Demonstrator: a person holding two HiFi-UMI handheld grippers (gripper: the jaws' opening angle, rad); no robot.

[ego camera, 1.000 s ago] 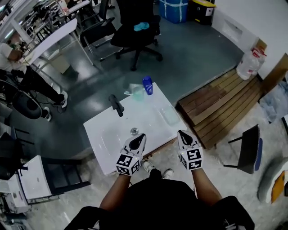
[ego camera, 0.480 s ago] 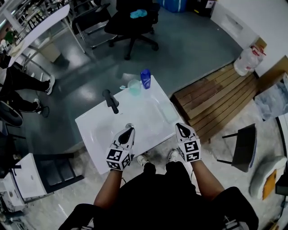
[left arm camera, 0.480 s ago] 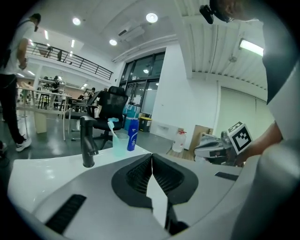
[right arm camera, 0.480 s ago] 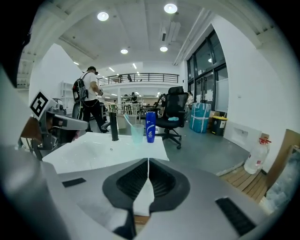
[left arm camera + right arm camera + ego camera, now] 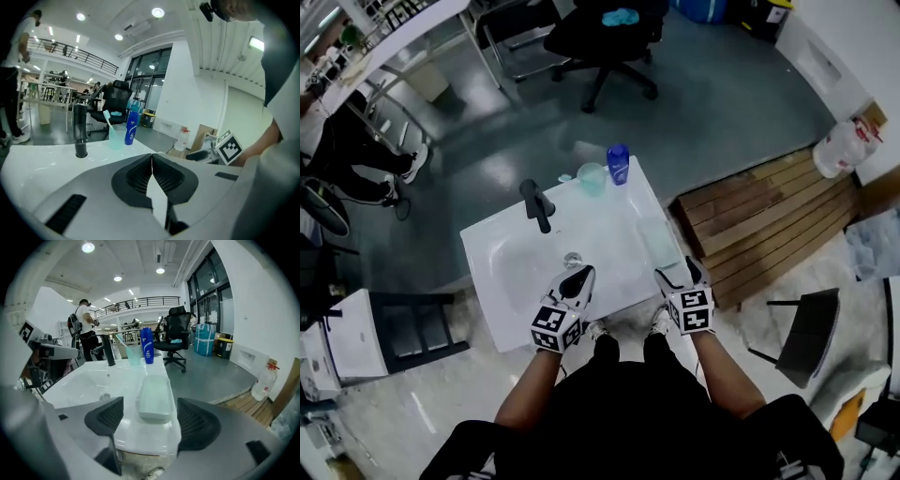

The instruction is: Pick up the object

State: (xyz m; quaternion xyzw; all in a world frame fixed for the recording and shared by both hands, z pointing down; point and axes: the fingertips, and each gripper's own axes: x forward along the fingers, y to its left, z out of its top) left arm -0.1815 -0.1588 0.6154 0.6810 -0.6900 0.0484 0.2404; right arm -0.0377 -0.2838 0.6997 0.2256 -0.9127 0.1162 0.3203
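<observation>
Jaws of the right gripper [image 5: 680, 274] stand wide apart and have just been opening, with nothing pressed between them. Straight ahead of them, framed by the gap in the right gripper view, a pale translucent tray [image 5: 154, 397] lies on the right rim of the white washbasin [image 5: 619, 216], apart from both pads. Jaws of the left gripper [image 5: 578, 278] are closed together on nothing.

Both bare forearms reach forward from the person's body, roughly parallel, with the marker cubes turned up toward the head camera. Each gripper tips forward and down over the near edge of the washbasin, the right one more steeply.

Just ahead of the left jaws sits the drain [image 5: 573, 260] in the bowl. Farther ahead of them a black faucet [image 5: 537, 204] stands upright at the far rim. To the faucet's right, well beyond the tray, a light green cup [image 5: 592, 178] holding a toothbrush [image 5: 107, 118] stands just beside a blue bottle [image 5: 618, 164].
</observation>
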